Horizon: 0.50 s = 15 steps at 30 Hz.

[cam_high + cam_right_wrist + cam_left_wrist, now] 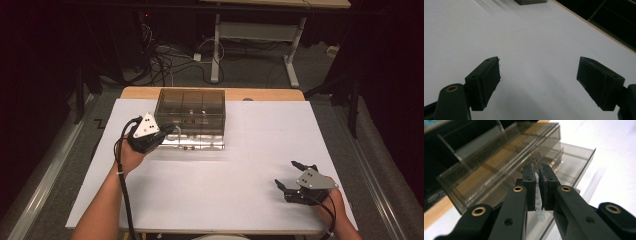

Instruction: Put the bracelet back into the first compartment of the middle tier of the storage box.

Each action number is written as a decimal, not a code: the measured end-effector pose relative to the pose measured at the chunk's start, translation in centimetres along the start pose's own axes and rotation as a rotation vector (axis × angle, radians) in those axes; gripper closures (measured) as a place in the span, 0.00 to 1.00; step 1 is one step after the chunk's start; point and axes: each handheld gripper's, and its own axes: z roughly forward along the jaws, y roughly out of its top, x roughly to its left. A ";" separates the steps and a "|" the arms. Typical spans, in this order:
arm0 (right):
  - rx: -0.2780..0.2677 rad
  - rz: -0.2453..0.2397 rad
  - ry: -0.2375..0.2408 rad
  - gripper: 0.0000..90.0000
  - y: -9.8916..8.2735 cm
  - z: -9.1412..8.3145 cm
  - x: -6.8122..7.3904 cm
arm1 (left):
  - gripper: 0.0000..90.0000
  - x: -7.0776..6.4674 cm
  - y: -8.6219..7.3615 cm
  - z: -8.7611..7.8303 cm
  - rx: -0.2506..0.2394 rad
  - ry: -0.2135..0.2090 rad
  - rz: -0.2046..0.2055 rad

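Observation:
A smoky see-through box (190,107) with several compartments stands at the back of the white table cover, and a clear tray-like part (197,142) juts out at its front. My left gripper (170,131) is at the box's front left corner. In the left gripper view the box (499,162) lies just beyond my left gripper (536,168), whose jaws are nearly together and pinch a small clear plastic piece (541,215). What that piece is I cannot tell. My right gripper (289,175) rests near the front right of the table, open, with nothing between its fingers (537,65).
The white cover (225,190) spans the wooden table, whose bare strip (270,94) shows at the back. Beyond it are desk legs (216,45) and tangled cables (165,62) on the floor. In the right gripper view the table's edge (599,27) runs along the upper right.

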 end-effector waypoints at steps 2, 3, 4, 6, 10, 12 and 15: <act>0.002 -0.001 0.001 0.22 0.0 0.1 0.0 | 0.92 0.3 -0.3 0.1 0.010 0.003 -0.009; 0.002 0.001 0.000 0.22 0.0 0.1 0.0 | 0.92 0.4 -0.5 0.2 0.014 0.006 -0.014; 0.002 0.001 0.001 0.22 0.0 0.1 0.0 | 0.92 0.5 -0.6 0.3 0.014 0.004 -0.023; 0.001 0.000 0.002 0.22 0.0 0.1 0.0 | 0.92 0.7 -1.0 0.4 0.030 0.007 -0.030; 0.001 0.003 -0.003 0.22 0.0 0.1 -0.1 | 0.92 0.9 -1.7 1.0 0.055 -0.001 -0.055; 0.003 0.003 -0.005 0.22 0.0 0.0 -0.1 | 0.92 1.0 -1.9 1.2 0.063 -0.006 -0.063; 0.003 0.000 -0.003 0.22 0.0 0.1 -0.1 | 0.92 0.9 -2.1 1.5 0.089 0.010 -0.049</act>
